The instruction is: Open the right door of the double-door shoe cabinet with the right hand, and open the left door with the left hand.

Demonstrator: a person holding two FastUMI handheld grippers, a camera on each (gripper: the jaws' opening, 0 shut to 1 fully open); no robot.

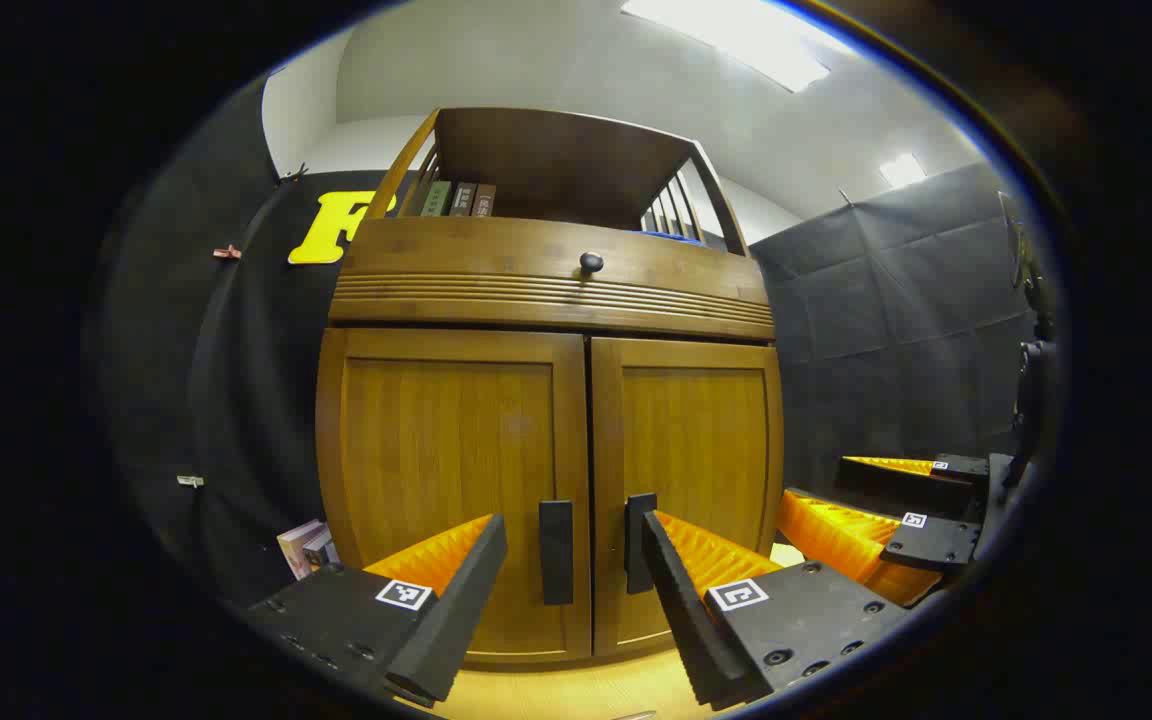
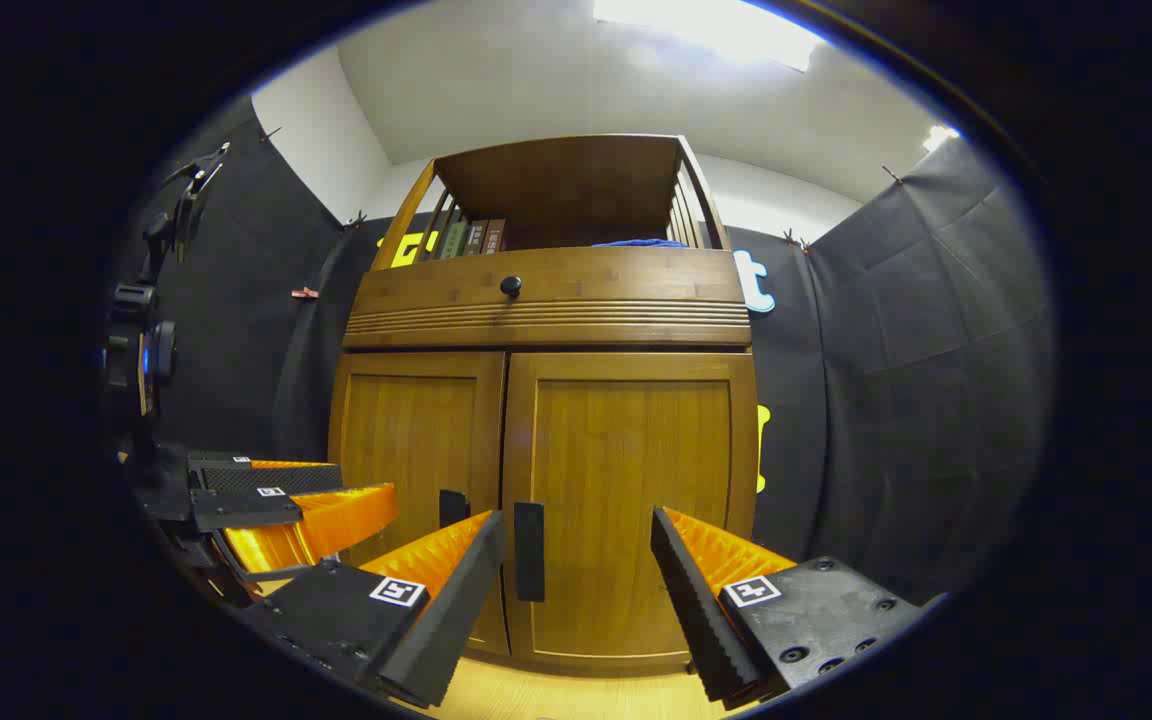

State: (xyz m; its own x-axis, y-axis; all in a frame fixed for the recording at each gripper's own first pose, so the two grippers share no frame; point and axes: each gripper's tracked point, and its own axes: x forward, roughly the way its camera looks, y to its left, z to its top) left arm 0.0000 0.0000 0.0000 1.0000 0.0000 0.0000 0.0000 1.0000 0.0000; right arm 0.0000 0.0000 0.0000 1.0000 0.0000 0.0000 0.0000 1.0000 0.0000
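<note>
Facing the shoe cabinet [image 1: 551, 400], I am holding my left gripper [image 1: 566, 570] and right gripper [image 2: 576, 570] spread wide, grasping nothing. Both doors are sitting closed; the right door handle [image 2: 529, 551] and left door handle [image 1: 556, 552] are awaiting me, so everything is remaining.

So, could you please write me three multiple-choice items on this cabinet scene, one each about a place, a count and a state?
1. Where is the round knob?
A. On the drawer front above the doors
B. On the left door
C. On the floor

2. How many vertical handles sit between the doors?
A. One
B. Two
C. Four

3. What state are the two doors in?
A. Both open
B. One open
C. Both shut

Answers: 1 A, it sits above the left door and right door. 2 B, left handle and right handle. 3 C, both lie flush.
</note>
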